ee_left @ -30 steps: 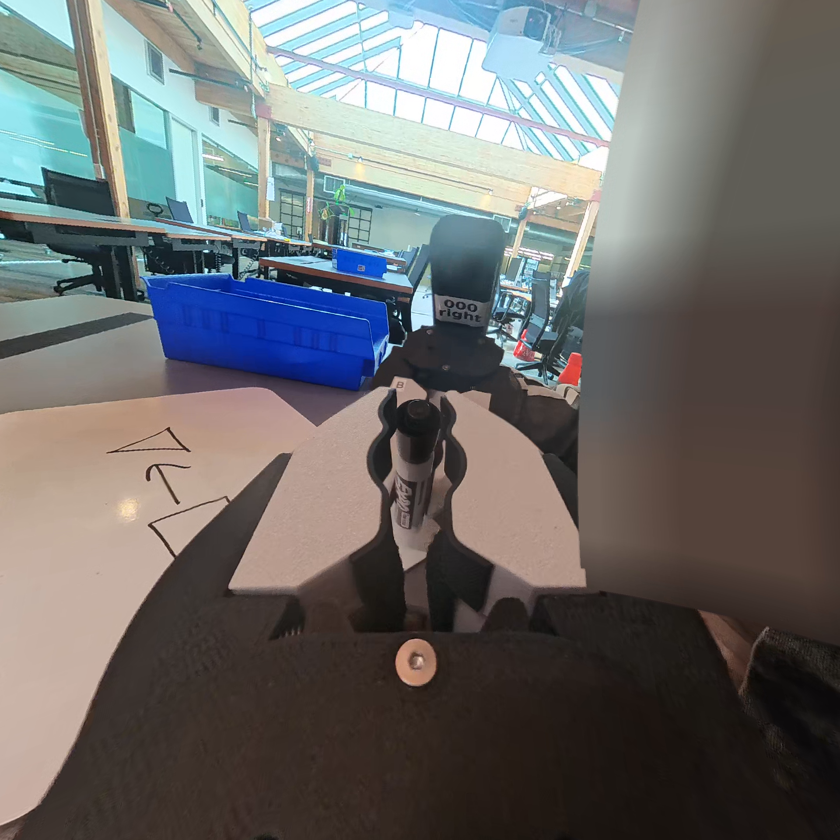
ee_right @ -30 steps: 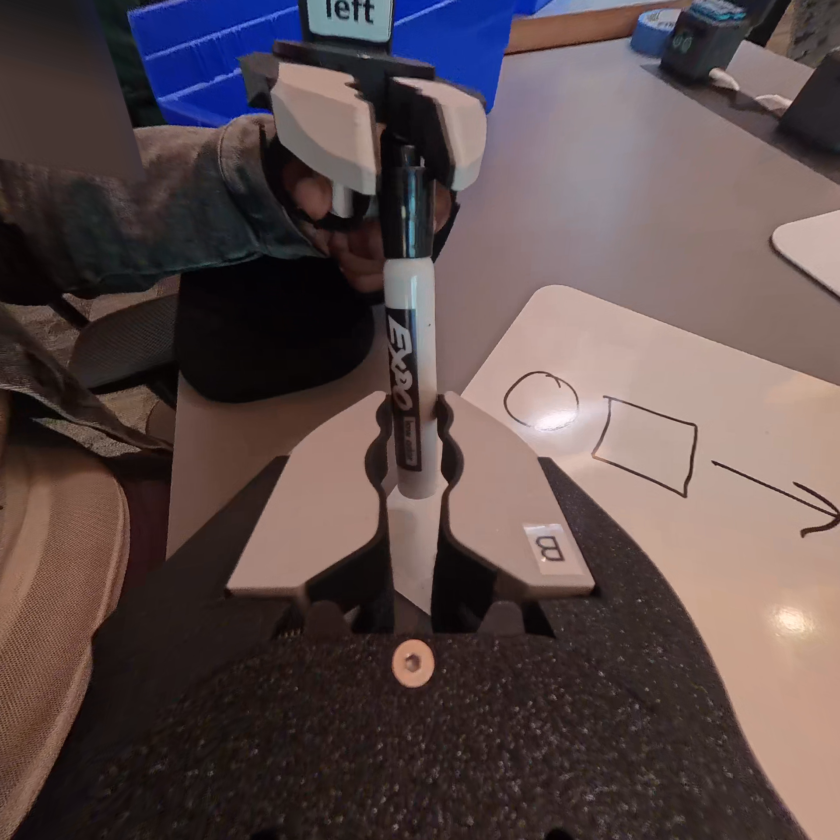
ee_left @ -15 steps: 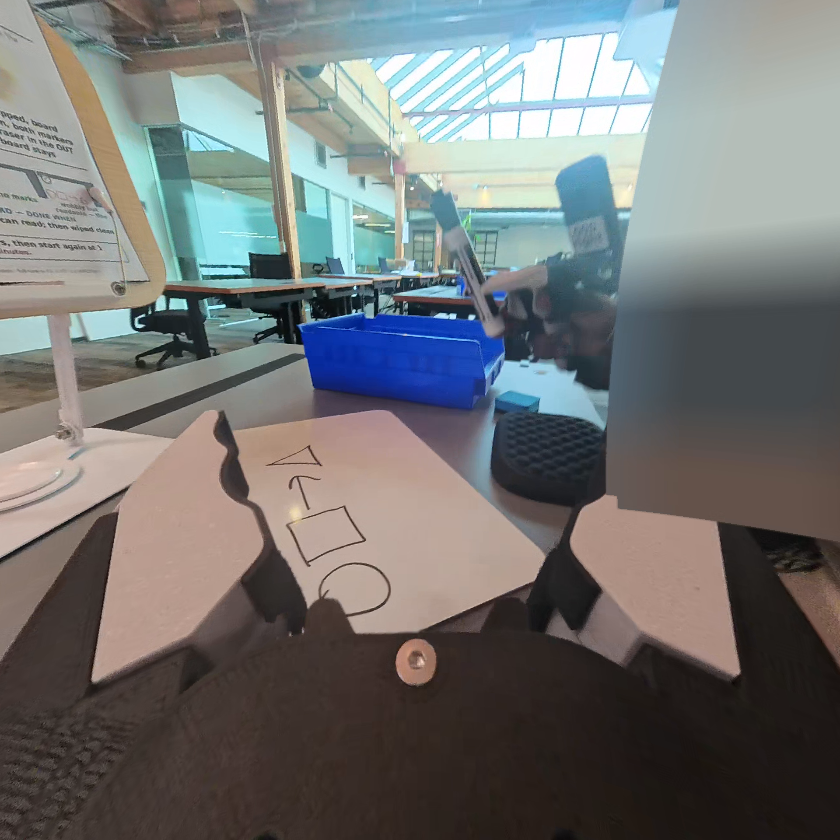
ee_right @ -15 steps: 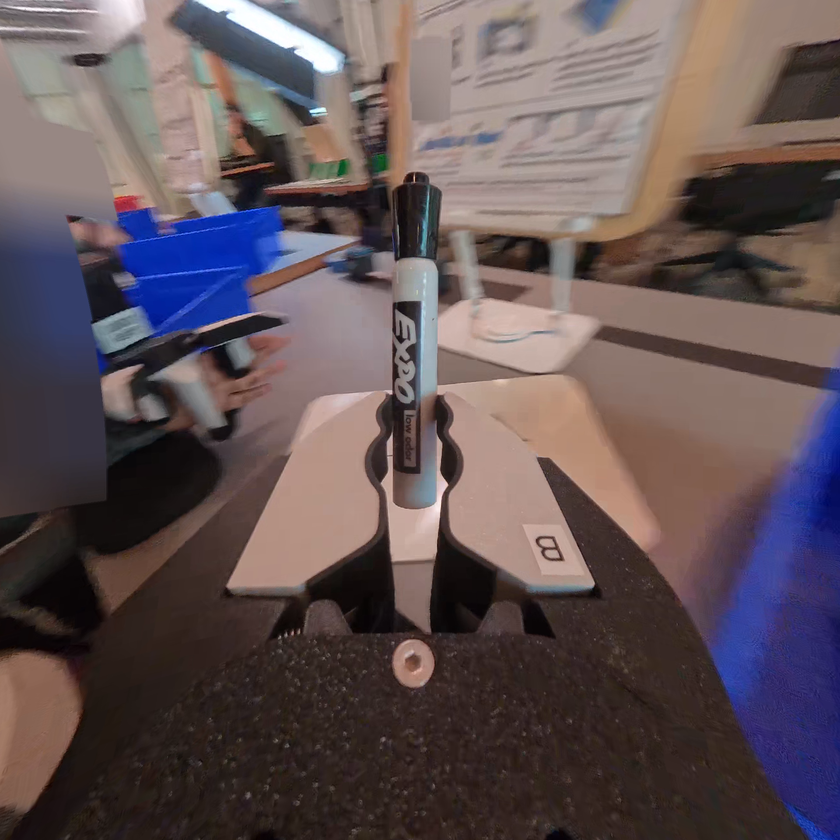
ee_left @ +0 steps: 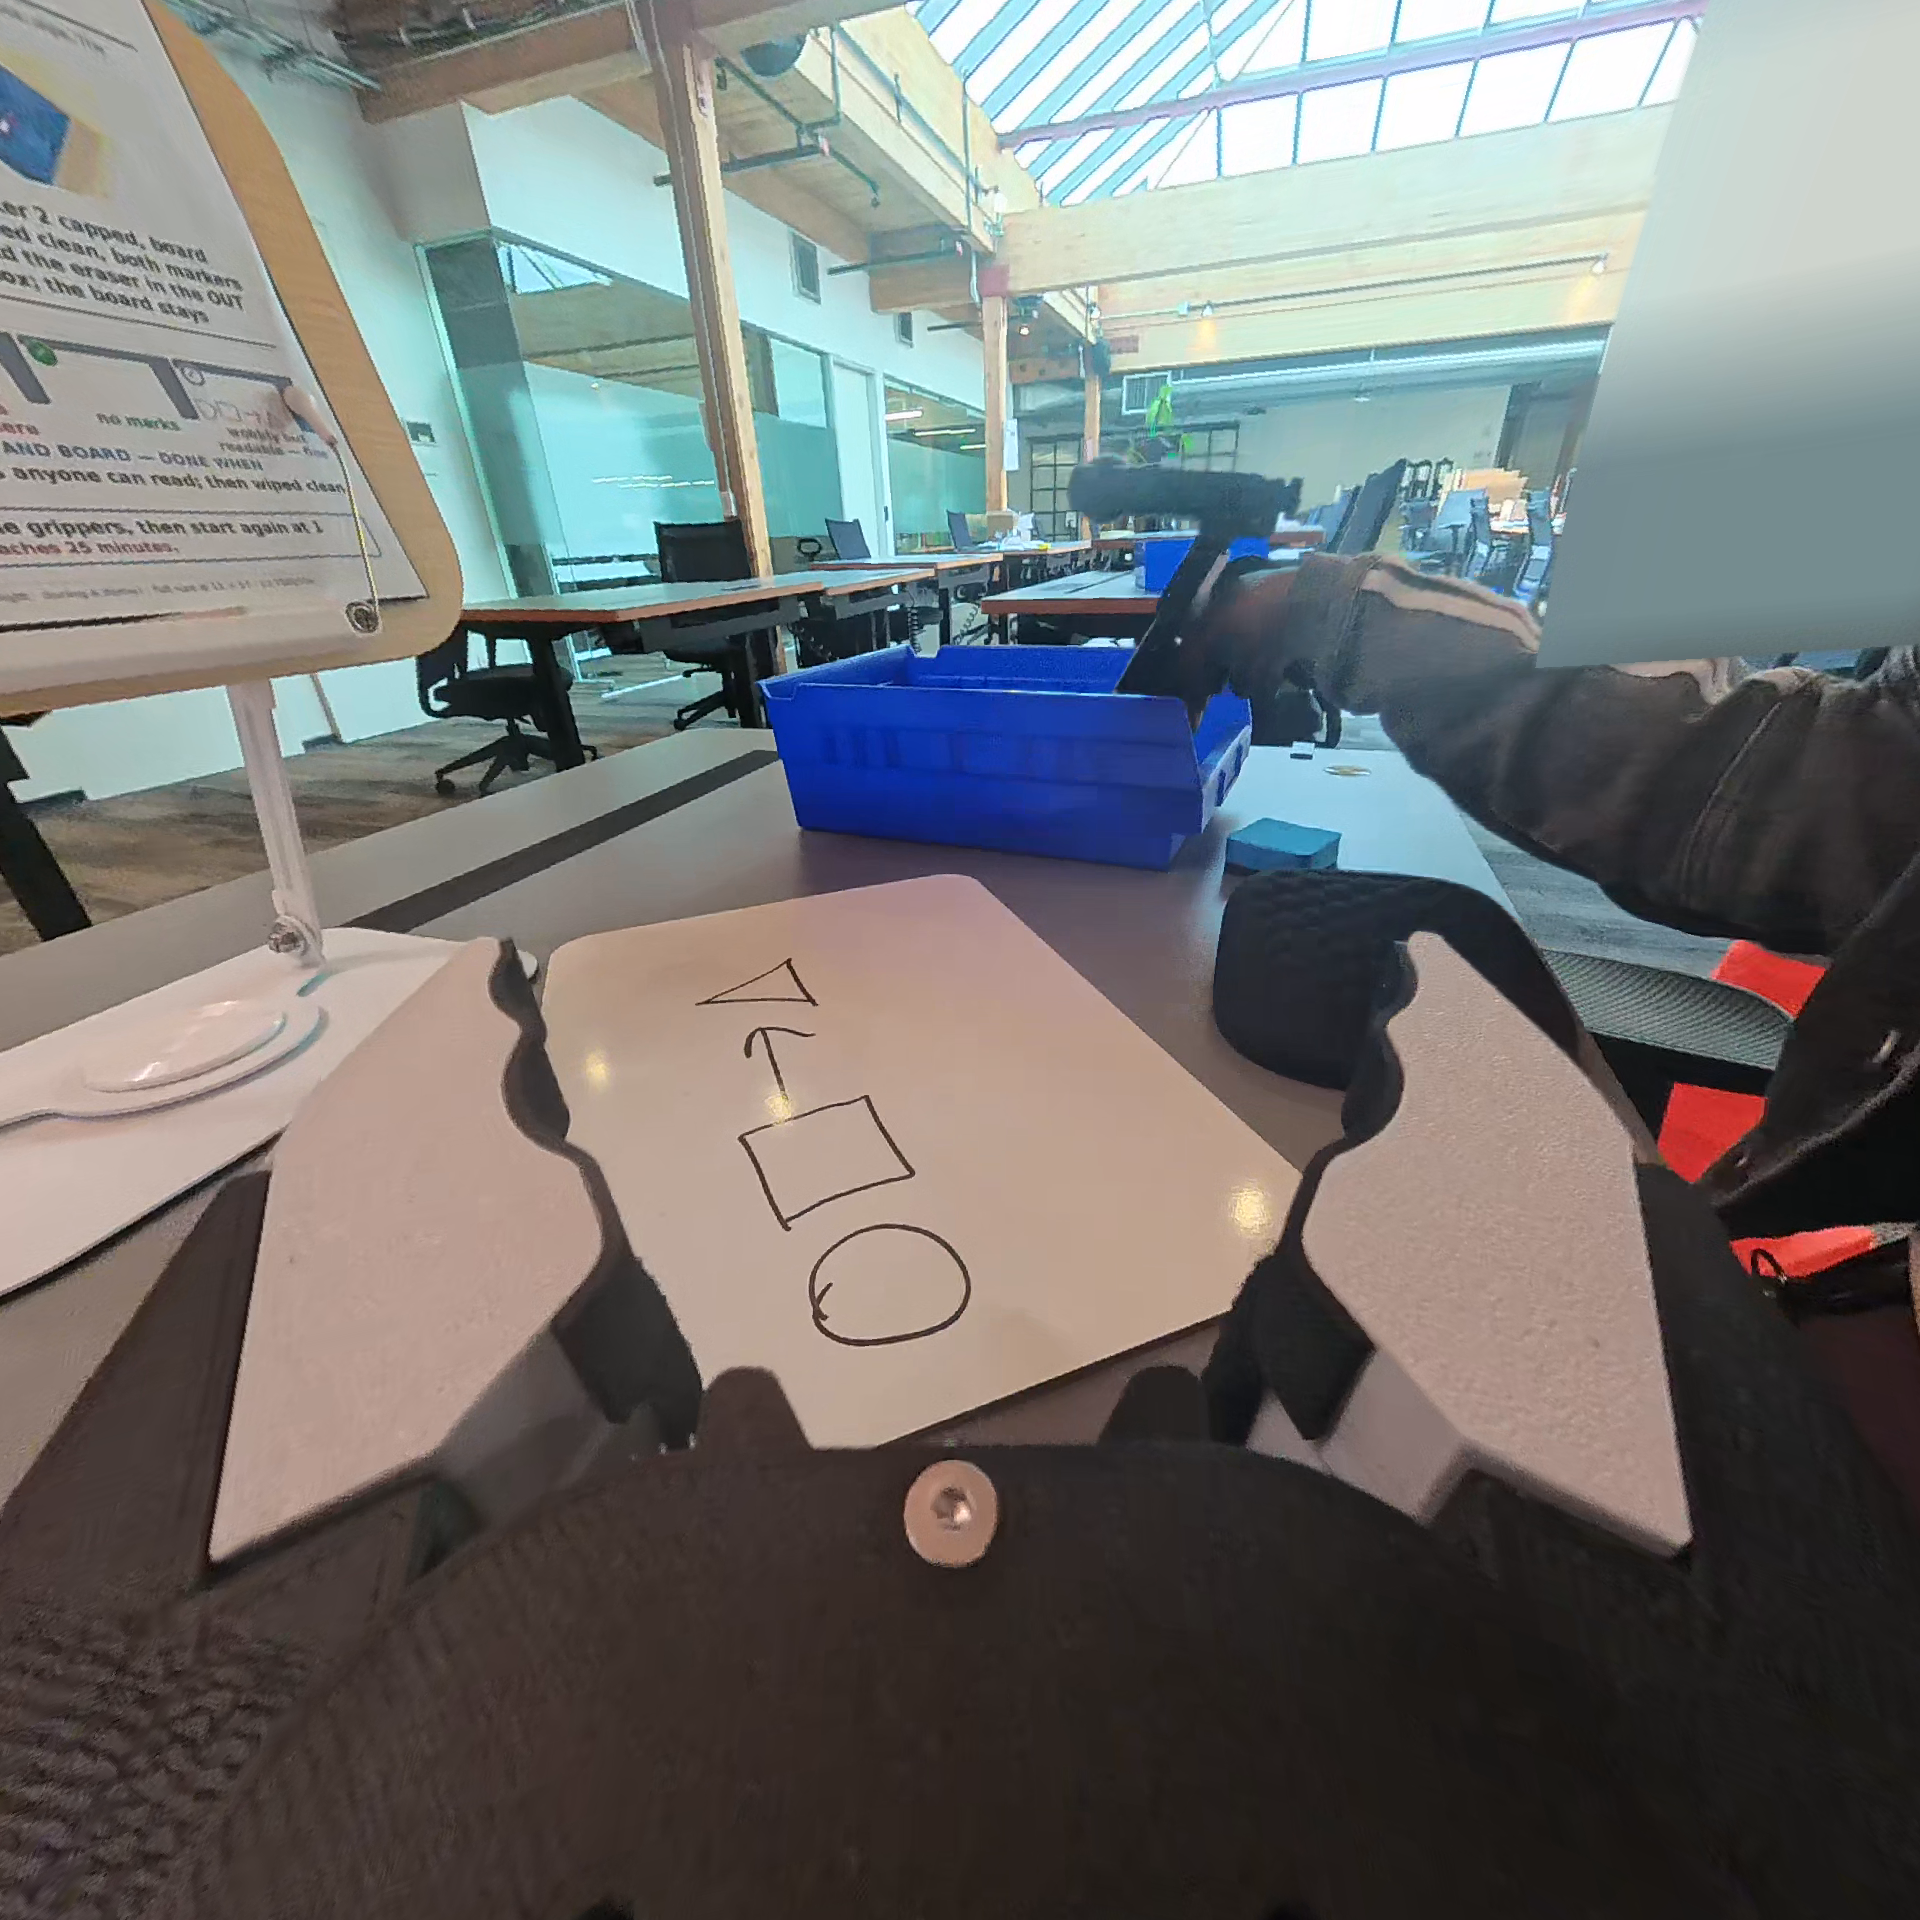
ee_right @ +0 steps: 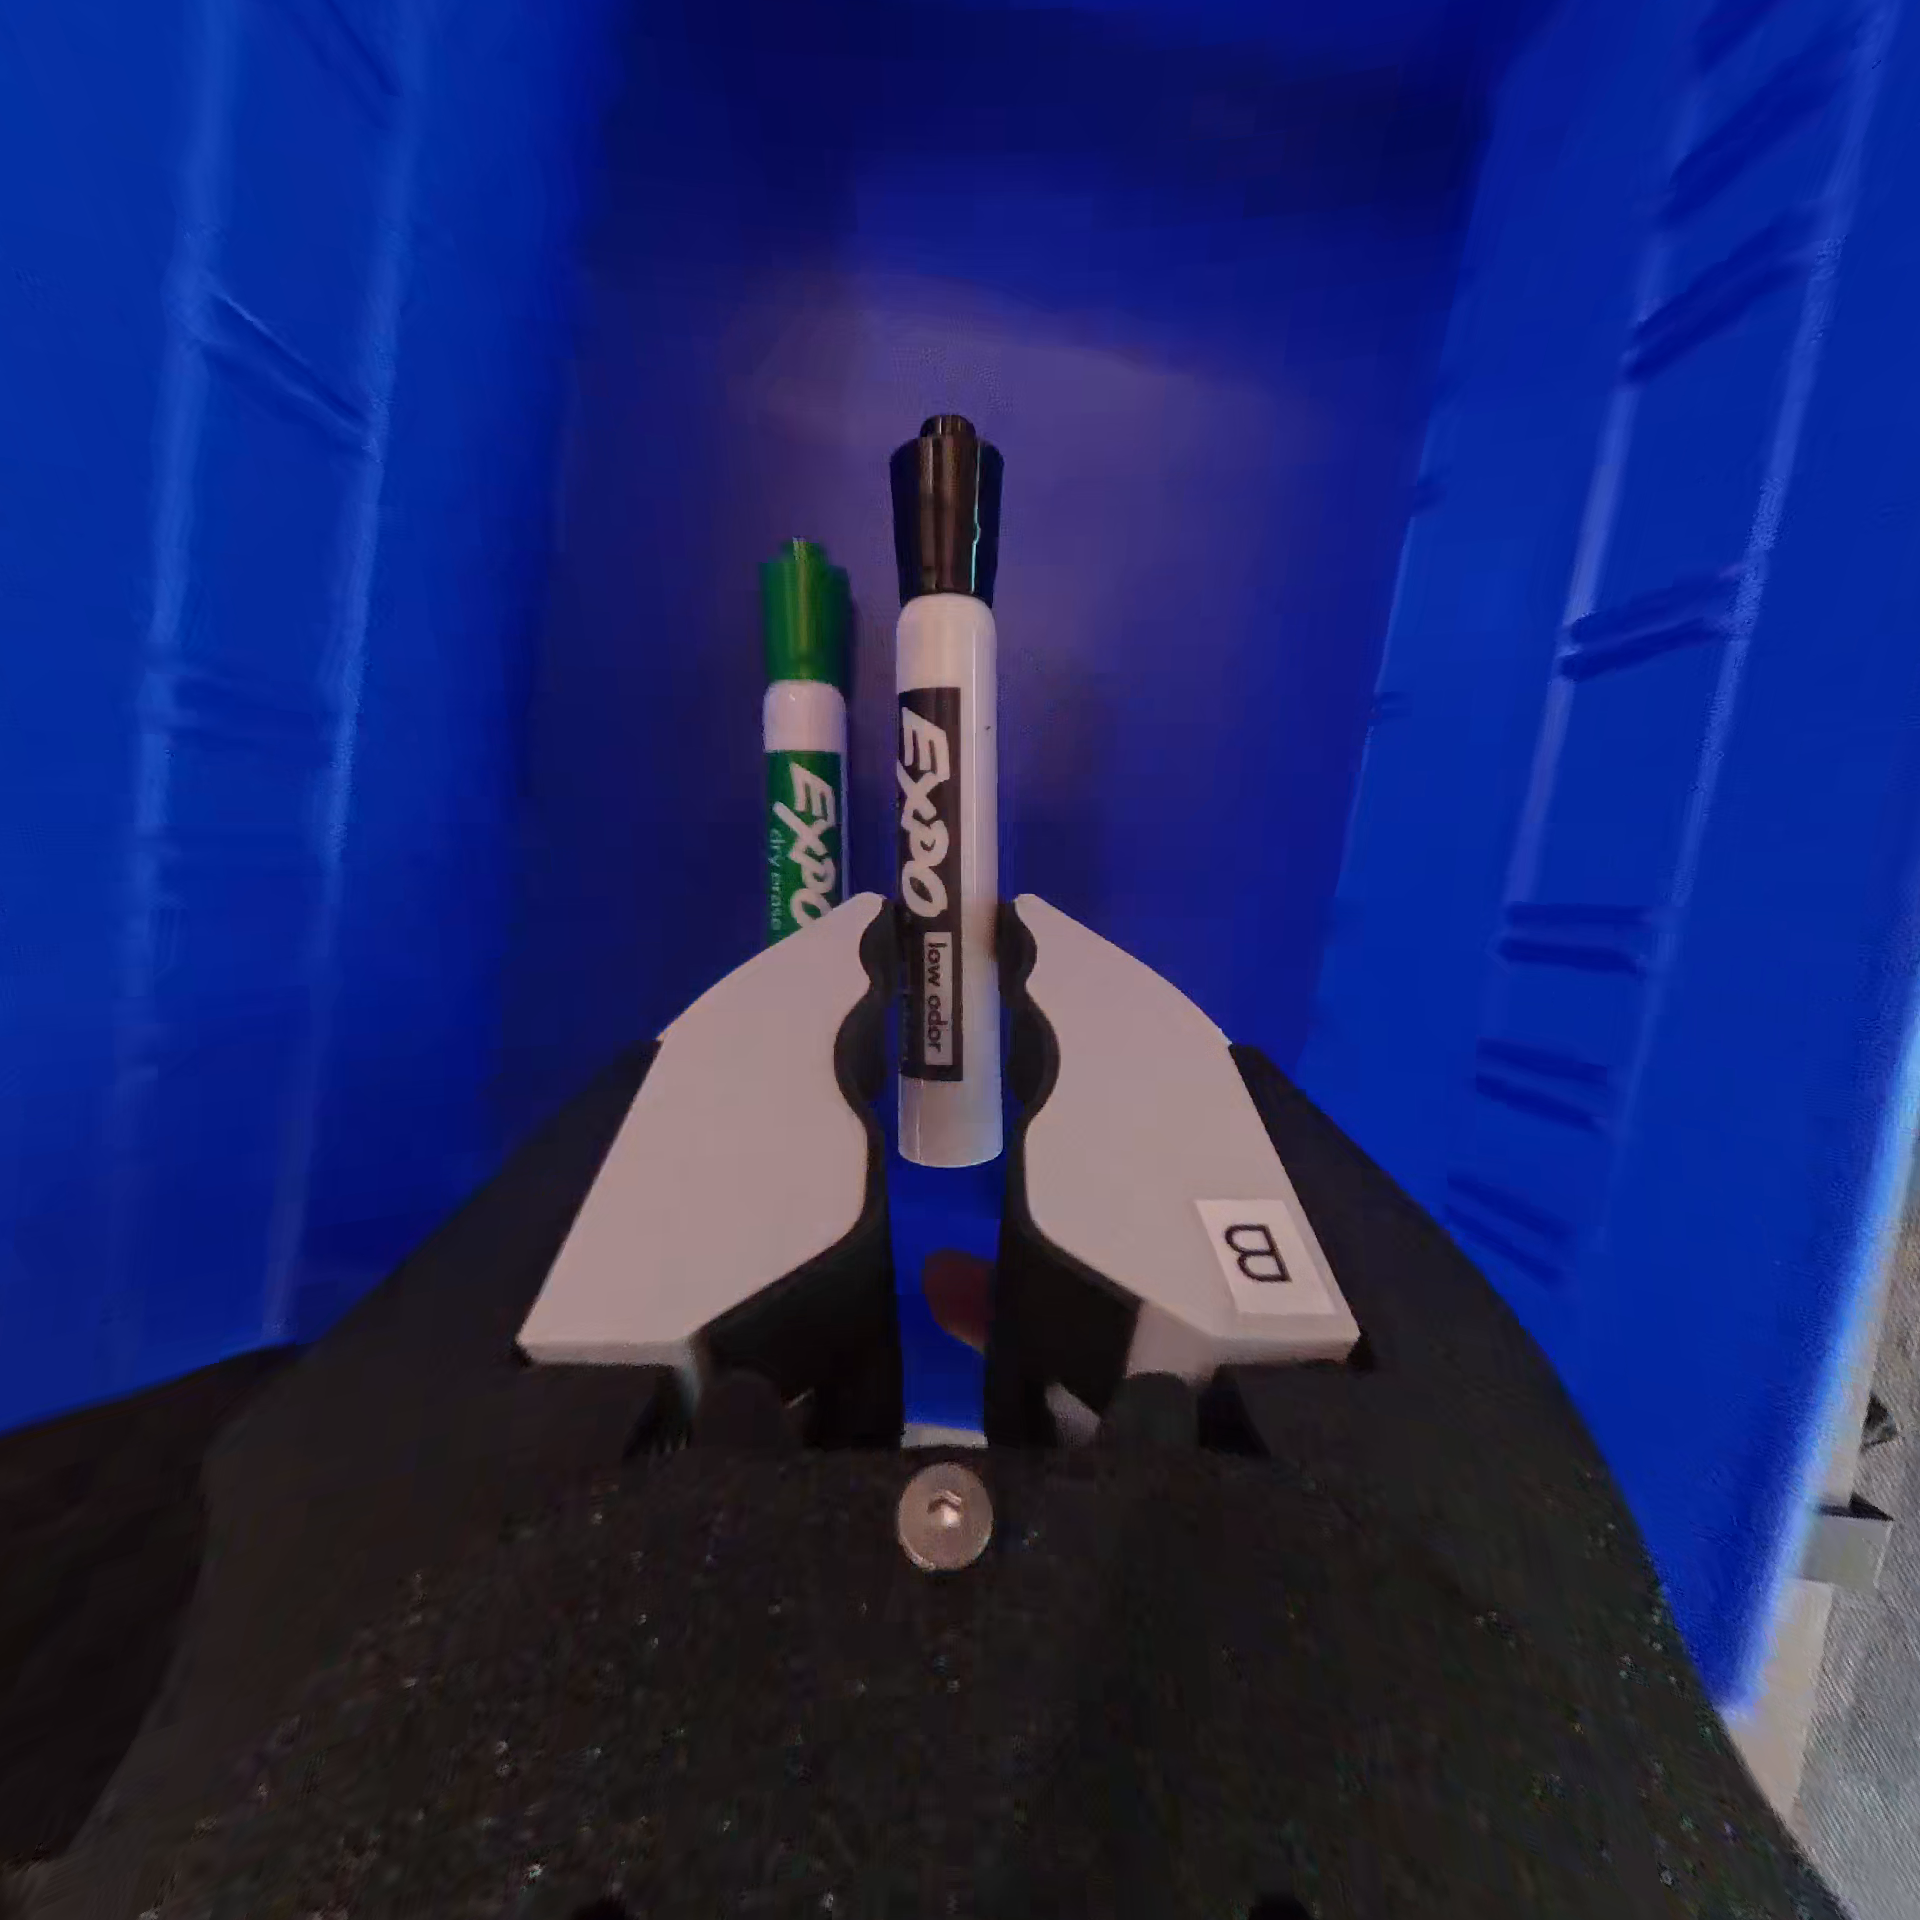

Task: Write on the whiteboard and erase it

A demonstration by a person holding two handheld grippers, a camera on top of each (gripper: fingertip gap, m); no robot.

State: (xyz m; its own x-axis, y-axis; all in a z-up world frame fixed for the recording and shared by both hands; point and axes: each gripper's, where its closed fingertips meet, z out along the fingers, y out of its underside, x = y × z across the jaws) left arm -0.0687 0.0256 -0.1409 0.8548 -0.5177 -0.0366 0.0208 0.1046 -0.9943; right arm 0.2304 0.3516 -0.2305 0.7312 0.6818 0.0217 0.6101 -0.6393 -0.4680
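Note:
The whiteboard [ee_left: 1039, 1122] lies flat on the table and bears a black triangle, arrow, square and circle. My left gripper [ee_left: 966, 951] is open and empty, held low over the board's near end. My right gripper [ee_right: 948, 914] is shut on a capped black marker [ee_right: 948, 790] and holds it inside the blue bin [ee_right: 312, 623], cap pointing at the bin's floor. A green marker [ee_right: 802, 769] lies in the bin just left of it. In the left wrist view the right gripper [ee_left: 1169, 644] reaches down into the blue bin [ee_left: 997, 779]. A blue eraser [ee_left: 1283, 844] lies on the table beside the bin.
A black round pad [ee_left: 1299, 977] sits right of the whiteboard. An instruction sign on a white stand [ee_left: 260, 790] stands at the left, its base [ee_left: 156, 1070] beside the board. The person's sleeve [ee_left: 1662, 769] stretches over the table's right side. Across from one pair of fingers to the other is roughly 45 cm.
My left gripper let go of the marker's cap end, opened and dropped back over the whiteboard. My right gripper swung away with the capped black marker and went down into the blue bin.

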